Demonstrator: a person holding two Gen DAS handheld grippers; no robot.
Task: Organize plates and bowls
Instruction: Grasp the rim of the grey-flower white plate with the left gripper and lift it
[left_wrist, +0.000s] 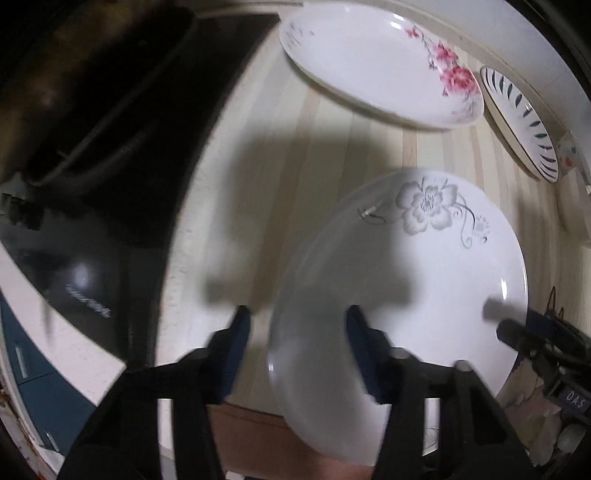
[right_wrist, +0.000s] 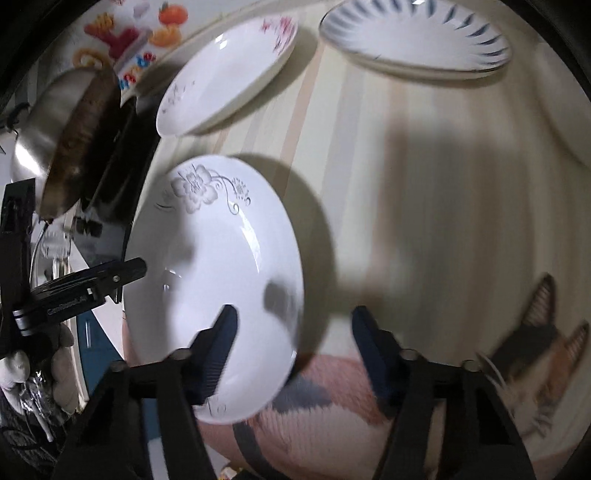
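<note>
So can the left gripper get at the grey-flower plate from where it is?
Probably yes: the left gripper straddles the near rim of the grey-flower plate, fingers apart, nothing between. The right gripper straddles the opposite rim.

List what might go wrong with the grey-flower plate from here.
1. The grey-flower plate overhangs the table edge; a nudge could tip it off.
2. Each hand-held gripper, left and right, straddles only its rim with jaws apart; an uneven pinch may let it slip.
3. Motion blur suggests speed; a finger could strike the porcelain.
</note>
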